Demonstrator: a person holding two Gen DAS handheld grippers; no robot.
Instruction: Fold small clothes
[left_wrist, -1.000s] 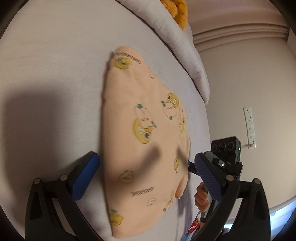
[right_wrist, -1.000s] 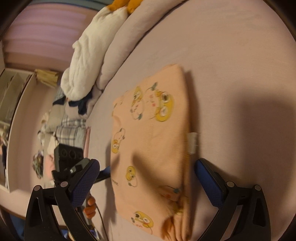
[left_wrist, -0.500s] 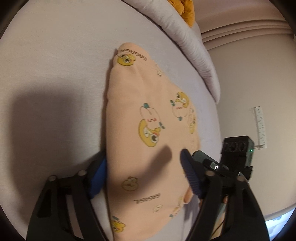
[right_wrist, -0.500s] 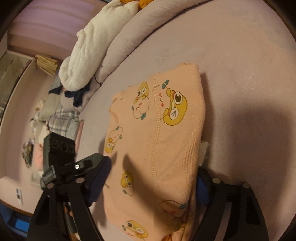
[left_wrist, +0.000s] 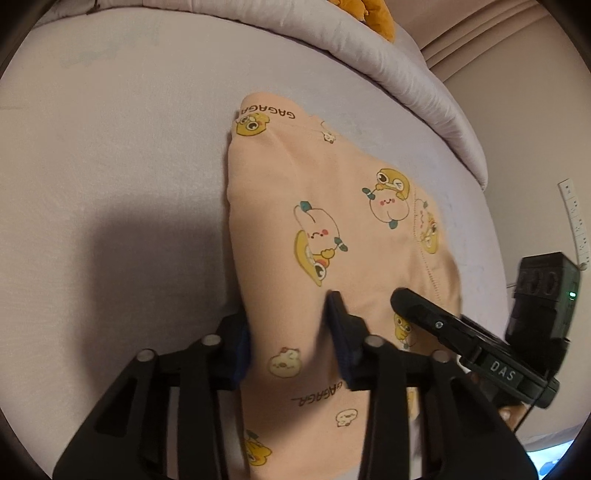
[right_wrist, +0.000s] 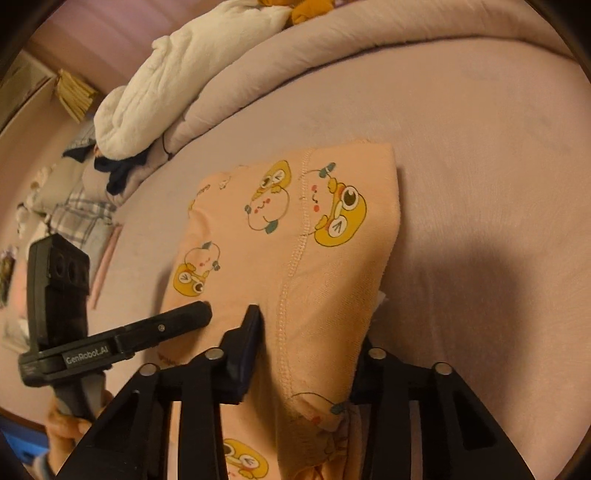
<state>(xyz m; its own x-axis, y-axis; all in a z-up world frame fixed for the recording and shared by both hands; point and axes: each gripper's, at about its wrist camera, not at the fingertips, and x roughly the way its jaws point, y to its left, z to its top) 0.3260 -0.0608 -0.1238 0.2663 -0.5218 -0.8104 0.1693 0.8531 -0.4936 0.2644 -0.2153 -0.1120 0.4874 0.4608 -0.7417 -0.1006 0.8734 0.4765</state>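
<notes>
The peach garment (left_wrist: 332, 229) (printed all over with little yellow cartoon ducks) lies folded on the lilac bed (left_wrist: 110, 147), near its front edge. The left tongs (left_wrist: 288, 332) are closing on its left side, cloth bunched between the blue pads. Just beside them, the right tongs (right_wrist: 310, 347) are closing on the right side, fabric humped up between their pads too. A rolled duvet (right_wrist: 295, 74) lies behind.

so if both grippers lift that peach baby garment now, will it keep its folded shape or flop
Probably flop: the peach garment is soft knit, already bunching into a ridge between the closing left gripper and right gripper. Its layers look loose, so they may slide apart. It looks light and should lift easily off the bed.
</notes>
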